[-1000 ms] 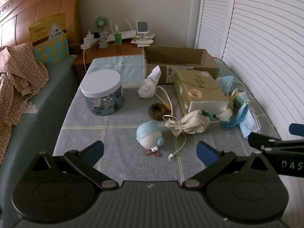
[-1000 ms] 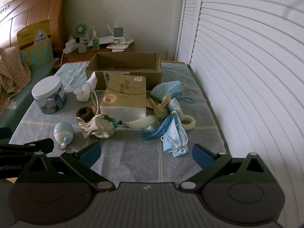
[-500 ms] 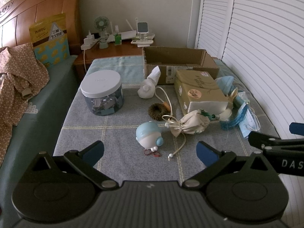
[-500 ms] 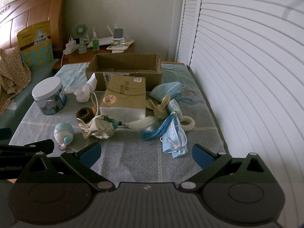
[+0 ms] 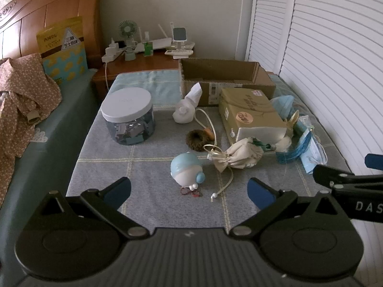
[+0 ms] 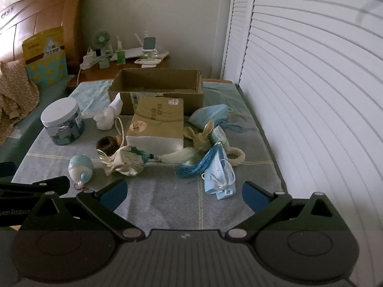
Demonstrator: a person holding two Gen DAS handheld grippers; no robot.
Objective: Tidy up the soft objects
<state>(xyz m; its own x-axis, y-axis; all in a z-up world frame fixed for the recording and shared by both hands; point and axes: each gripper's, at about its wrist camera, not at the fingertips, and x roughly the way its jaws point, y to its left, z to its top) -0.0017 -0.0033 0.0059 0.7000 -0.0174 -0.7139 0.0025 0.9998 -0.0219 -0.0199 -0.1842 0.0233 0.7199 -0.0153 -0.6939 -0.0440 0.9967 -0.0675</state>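
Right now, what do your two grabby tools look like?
Both are black. The left tool and the right tool each have two slanted fingers with blue pads at the tips, silver pivot pins and a ribbed grey body below. White lettering marks their sides. No cables or sleeves show.

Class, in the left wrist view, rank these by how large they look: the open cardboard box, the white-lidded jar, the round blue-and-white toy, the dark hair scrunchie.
1. open cardboard box
2. white-lidded jar
3. round blue-and-white toy, though it lies nearer the camera
4. dark hair scrunchie
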